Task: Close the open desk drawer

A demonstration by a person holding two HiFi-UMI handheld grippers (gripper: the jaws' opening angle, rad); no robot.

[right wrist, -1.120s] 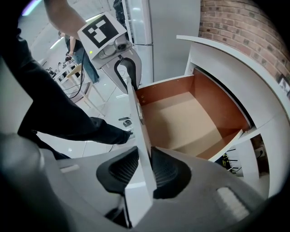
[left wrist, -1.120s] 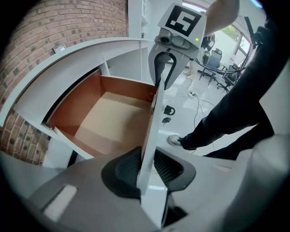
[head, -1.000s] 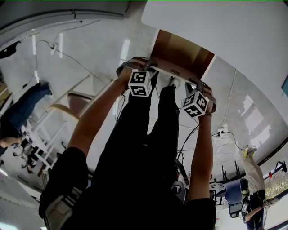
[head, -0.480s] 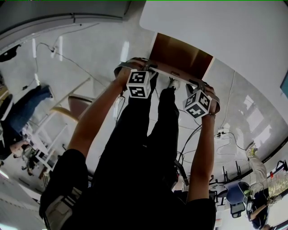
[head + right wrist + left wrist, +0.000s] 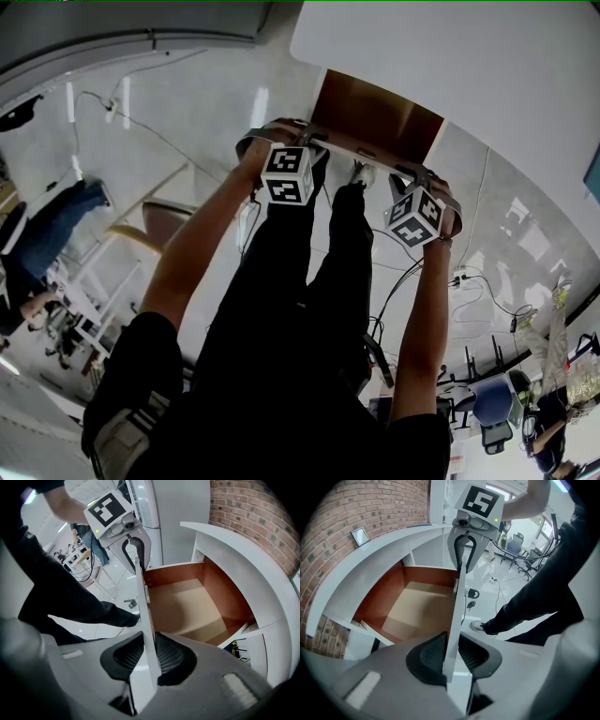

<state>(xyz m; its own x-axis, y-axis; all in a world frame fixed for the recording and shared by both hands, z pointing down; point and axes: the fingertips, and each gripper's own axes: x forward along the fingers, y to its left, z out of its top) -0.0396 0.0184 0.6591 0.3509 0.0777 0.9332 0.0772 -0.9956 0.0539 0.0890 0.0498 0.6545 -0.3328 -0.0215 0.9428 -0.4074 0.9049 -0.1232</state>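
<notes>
Your left claw (image 5: 451, 651) is clenched on the top edge of the drawer front (image 5: 457, 597). The white panel stands edge-on between its two ribbed pads. Your right claw (image 5: 149, 656) is clenched on the same edge, toward the other end of the drawer front, with a pad on each face. Both claws point steeply down and straddle the panel, which looks like a sensible way to hold a flat board.

With one grip near each end of the drawer front, I judge your push should go in square rather than skewing the drawer (image 5: 375, 117) on its runners.

Behind the drawer front, the drawer is pulled well out from under the white table (image 5: 450, 56). Its brown sides and pale bottom (image 5: 417, 606) are in plain sight, and I can see nothing inside that might jam.

Beyond the drawer, past the table, stands a brick wall (image 5: 253, 513). On the near side of the drawer front, your legs (image 5: 319, 281) are close up against it.

The closing has not begun. The next move is probably a level push of the drawer front toward the table, with both claws moving together.
</notes>
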